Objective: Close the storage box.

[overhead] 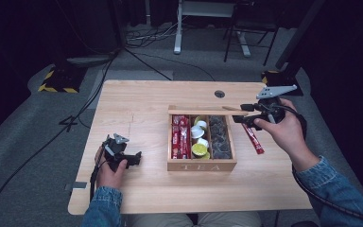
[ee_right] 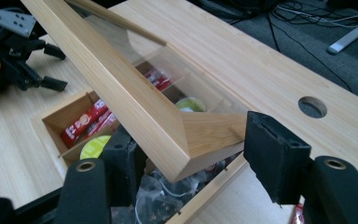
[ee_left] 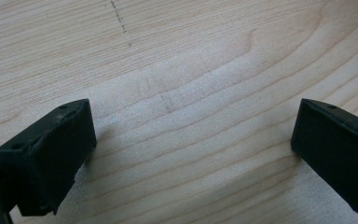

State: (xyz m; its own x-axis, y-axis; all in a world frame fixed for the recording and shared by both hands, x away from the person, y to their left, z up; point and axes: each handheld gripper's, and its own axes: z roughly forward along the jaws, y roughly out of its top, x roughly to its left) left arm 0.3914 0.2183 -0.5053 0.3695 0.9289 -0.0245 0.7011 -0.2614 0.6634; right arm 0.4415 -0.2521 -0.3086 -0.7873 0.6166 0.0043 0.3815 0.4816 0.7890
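A wooden tea box (overhead: 202,165) sits near the middle of the tabletop (overhead: 137,104), its lid (ee_right: 135,107) swung up and open on the far side. In the high view the lid stands as a thin strip along the back edge of the box. The right tool (ee_right: 193,154) is up at the lid's right corner: in the right gripper view the corner of the wooden frame lies between the two black jaws, with the right jaw just beside the frame's end and the left jaw lower down on the other side. The jaws stand apart around the corner and I cannot tell whether either pad presses on the wood. The lid has a clear pane set in the wooden frame, and through and below it the box's compartments show. The left compartment holds red sachets (overhead: 180,137), the middle one small round cups (overhead: 200,142), some white and one with a yellow-green top, and the right one dark packets (overhead: 220,139). Another red sachet (overhead: 254,138) lies on the tabletop just right of the box, under the right hand (overhead: 283,130). The left tool (overhead: 134,158) rests well left of the box, held low over bare wood with its jaws wide apart and nothing between them. A round hole (overhead: 220,93) is cut in the tabletop behind the box.
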